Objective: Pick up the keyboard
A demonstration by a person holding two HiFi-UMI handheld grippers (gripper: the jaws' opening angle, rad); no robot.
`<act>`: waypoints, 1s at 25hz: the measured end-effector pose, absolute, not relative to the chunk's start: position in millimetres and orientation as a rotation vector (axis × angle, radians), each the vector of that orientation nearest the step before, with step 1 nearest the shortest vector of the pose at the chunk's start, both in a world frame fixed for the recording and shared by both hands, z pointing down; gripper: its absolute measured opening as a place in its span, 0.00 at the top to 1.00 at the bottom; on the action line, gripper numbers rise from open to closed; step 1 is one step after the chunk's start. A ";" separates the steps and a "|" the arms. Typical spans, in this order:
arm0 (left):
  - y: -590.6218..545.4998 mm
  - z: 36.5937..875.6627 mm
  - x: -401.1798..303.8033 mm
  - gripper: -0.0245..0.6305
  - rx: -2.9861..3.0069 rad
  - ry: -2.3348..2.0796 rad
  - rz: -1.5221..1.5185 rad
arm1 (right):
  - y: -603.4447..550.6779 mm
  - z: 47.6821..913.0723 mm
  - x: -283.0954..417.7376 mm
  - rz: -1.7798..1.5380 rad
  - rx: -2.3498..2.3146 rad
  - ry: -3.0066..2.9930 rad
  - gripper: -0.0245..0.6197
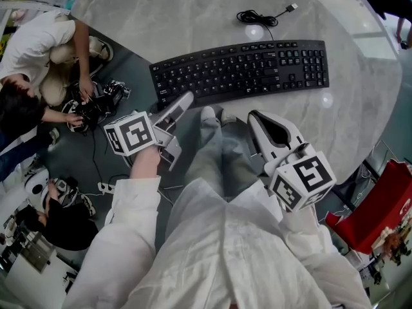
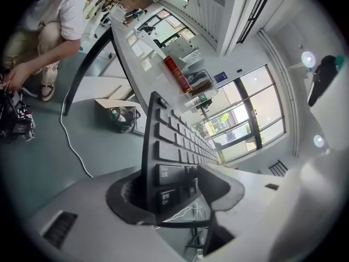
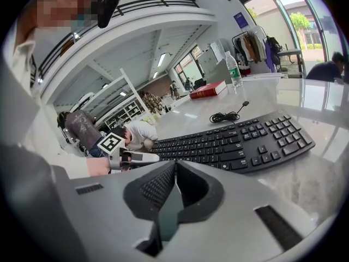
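On the marble table [image 1: 161, 18] lay one black keyboard [image 1: 241, 69], one cable [image 1: 257, 18] coiled just behind it. Of two grippers, the left gripper [image 1: 182, 103] clamped the keyboard's left front corner; the right gripper [image 1: 255, 117], jaws together and empty, hung near the keyboard's front edge.

Open lab hall, shelving [image 3: 117, 111], marble table [image 1: 193, 18]
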State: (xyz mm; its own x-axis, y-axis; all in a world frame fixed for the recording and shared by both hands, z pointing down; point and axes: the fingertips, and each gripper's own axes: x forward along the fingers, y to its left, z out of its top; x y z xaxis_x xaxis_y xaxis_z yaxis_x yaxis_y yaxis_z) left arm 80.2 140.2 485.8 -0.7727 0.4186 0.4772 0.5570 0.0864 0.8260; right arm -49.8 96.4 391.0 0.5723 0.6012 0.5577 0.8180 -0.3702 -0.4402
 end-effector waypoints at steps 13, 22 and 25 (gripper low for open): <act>139.5 450.9 85.4 0.69 -1.010 -2.304 -1.769 | 103.6 406.7 -59.5 -0.255 -1.956 -1.162 0.91; 137.8 431.4 88.2 0.74 -0.993 -2.334 -1.757 | 107.3 415.7 -69.9 -0.122 -1.824 -1.182 0.91; 135.3 428.2 87.6 0.75 -0.983 -2.337 -1.765 | 108.5 419.4 -73.8 -0.087 -1.791 -1.194 0.91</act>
